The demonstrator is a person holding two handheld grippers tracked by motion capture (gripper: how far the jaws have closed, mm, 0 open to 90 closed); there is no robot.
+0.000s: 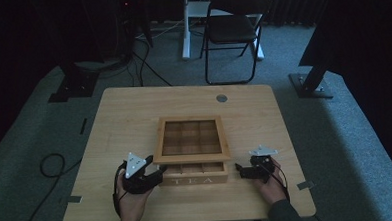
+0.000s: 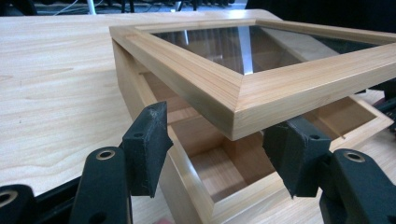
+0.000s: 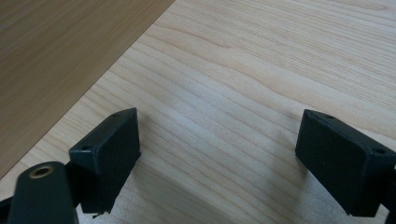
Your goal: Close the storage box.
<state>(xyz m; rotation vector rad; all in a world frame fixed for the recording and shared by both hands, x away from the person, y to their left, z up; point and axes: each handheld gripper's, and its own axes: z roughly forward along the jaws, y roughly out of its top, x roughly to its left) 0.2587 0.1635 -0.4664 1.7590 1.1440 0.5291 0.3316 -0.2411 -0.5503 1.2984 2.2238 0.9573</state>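
A wooden tea box (image 1: 193,180) marked "TEA" stands at the middle front of the table. Its glass-paned lid (image 1: 192,156) is tilted up a little at the front, with empty compartments showing beneath. My left gripper (image 1: 159,176) is at the box's front left corner. In the left gripper view it (image 2: 219,144) is open, the raised lid's corner (image 2: 243,107) just above and between its pads (image 2: 147,144), over the box's inside (image 2: 219,172). My right gripper (image 1: 239,171) sits open on the table just right of the box. Its view shows the gripper (image 3: 219,149) over bare wood, beside the box's wall (image 3: 56,56).
The table (image 1: 129,118) has a round metal grommet (image 1: 221,98) near its far edge. A black folding chair (image 1: 233,29) stands beyond the table. Stand bases (image 1: 310,85) and cables (image 1: 51,164) lie on the carpet around it.
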